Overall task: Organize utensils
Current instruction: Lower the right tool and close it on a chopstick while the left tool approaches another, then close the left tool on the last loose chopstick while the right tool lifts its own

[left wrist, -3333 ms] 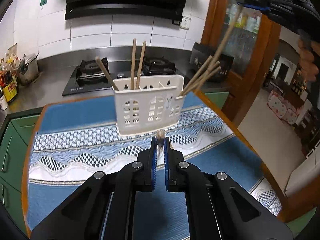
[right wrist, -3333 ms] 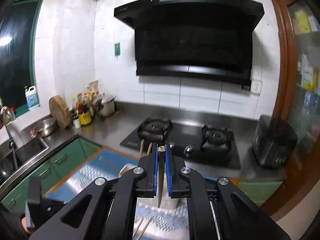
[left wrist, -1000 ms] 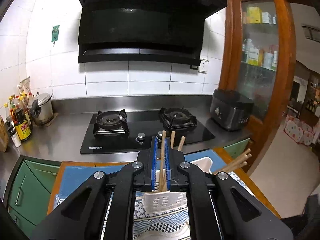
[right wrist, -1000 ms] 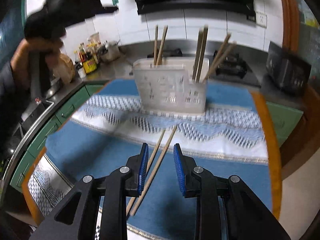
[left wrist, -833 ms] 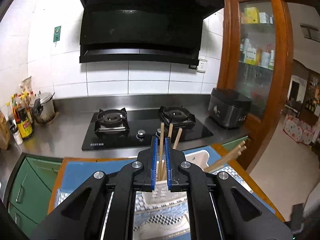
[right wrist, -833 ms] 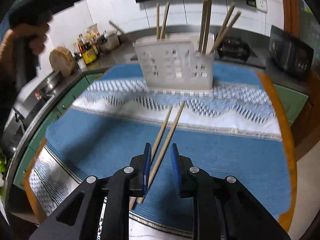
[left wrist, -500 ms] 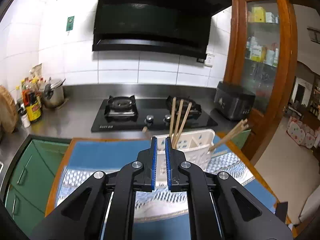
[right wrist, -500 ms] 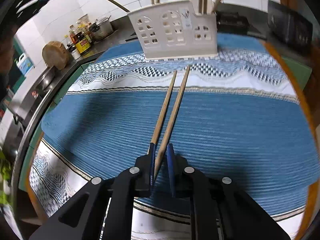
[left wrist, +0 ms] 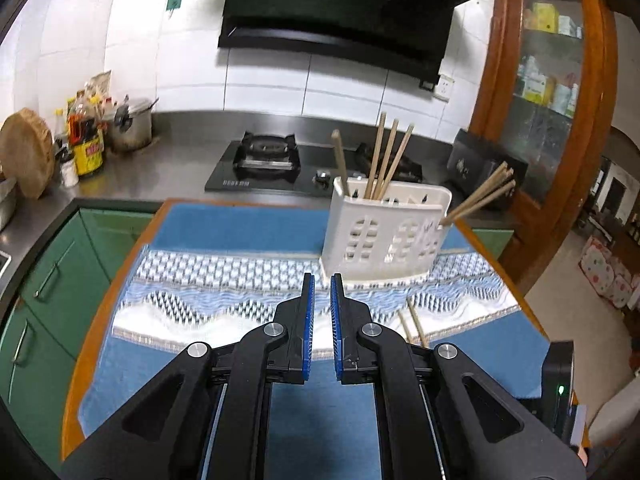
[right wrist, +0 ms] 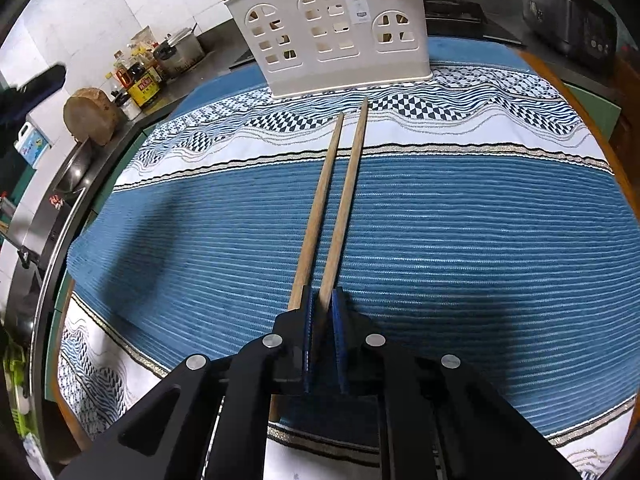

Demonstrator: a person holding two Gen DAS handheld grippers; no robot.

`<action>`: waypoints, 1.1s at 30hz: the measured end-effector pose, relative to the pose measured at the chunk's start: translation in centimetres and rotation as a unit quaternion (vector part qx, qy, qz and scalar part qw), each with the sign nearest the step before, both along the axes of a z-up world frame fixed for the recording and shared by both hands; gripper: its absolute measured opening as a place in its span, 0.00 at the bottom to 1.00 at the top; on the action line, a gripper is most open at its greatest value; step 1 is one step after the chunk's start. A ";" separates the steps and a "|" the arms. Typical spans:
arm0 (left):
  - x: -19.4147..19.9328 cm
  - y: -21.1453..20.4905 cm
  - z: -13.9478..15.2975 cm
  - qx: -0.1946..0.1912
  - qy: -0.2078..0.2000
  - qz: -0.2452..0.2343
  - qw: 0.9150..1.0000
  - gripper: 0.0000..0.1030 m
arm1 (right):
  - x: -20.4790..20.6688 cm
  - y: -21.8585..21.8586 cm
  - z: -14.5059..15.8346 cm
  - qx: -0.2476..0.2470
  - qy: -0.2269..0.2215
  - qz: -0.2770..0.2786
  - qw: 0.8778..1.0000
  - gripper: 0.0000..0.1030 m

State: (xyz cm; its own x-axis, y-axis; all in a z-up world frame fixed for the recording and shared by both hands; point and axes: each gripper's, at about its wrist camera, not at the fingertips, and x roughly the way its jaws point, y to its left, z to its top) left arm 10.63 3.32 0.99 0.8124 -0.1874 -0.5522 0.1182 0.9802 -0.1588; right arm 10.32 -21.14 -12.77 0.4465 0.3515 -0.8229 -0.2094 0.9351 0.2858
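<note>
Chopsticks (right wrist: pixel 340 204) lie as a pair side by side on the blue patterned cloth (right wrist: pixel 480 240), their far tips near the white utensil holder (right wrist: pixel 336 32). The right gripper (right wrist: pixel 322 300) has just been closing and now pinches the near end of the right-hand stick between its blue pads; the other stick lies just outside its left finger. The left gripper (left wrist: pixel 322 292) is closed with nothing between its pads, above the cloth before the holder, where more chopsticks (left wrist: pixel 386 156) stand.
</note>
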 end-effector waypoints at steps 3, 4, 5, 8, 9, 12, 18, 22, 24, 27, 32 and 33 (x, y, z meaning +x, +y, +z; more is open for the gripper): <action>-0.4 0.2 -1.2 -0.008 0.016 0.004 1.000 0.08 | 0.1 0.3 -0.2 -0.005 0.000 -0.005 1.000 0.09; -0.5 0.2 -1.7 -0.012 0.022 0.005 1.000 0.08 | 0.1 0.4 -0.2 -0.008 -0.001 -0.006 1.000 0.09; -0.6 0.2 -2.0 -0.013 0.026 0.005 1.000 0.08 | 0.1 0.4 -0.2 -0.010 -0.001 -0.007 1.000 0.09; -1.0 -0.5 -3.2 -0.018 0.042 -0.001 0.999 0.08 | 0.0 0.5 0.0 -0.016 -0.006 -0.010 1.000 0.08; -1.3 -0.9 -3.8 -0.017 0.049 -0.007 0.999 0.08 | -0.1 0.4 0.0 -0.016 -0.006 -0.011 1.000 0.07; -1.9 -2.3 -5.2 -0.018 0.068 -0.024 0.997 0.08 | -0.4 -0.1 0.3 -0.019 -0.013 -0.016 1.000 0.07; -2.9 -5.8 -7.7 -0.030 0.104 -0.061 0.992 0.08 | -1.4 -2.0 0.9 -0.027 -0.025 -0.026 0.999 0.07; -3.5 -8.3 -9.3 -0.043 0.129 -0.089 0.987 0.17 | -2.3 -3.9 1.4 -0.029 -0.037 -0.037 0.998 0.06; -3.7 -9.4 -10.0 -0.045 0.138 -0.099 0.984 0.19 | -2.7 -4.8 1.9 -0.030 -0.045 -0.041 0.998 0.06; -3.8 -11.1 -11.1 -0.046 0.153 -0.114 0.981 0.19 | -3.5 -5.7 2.7 -0.038 -0.060 -0.044 0.997 0.06; -3.3 -12.9 -12.5 -0.047 0.175 -0.116 0.977 0.19 | -4.3 -6.6 4.3 -0.040 -0.083 -0.047 0.995 0.06; -3.1 -13.2 -12.9 -0.045 0.179 -0.113 0.976 0.19 | -4.5 -6.8 4.6 -0.040 -0.088 -0.046 0.994 0.06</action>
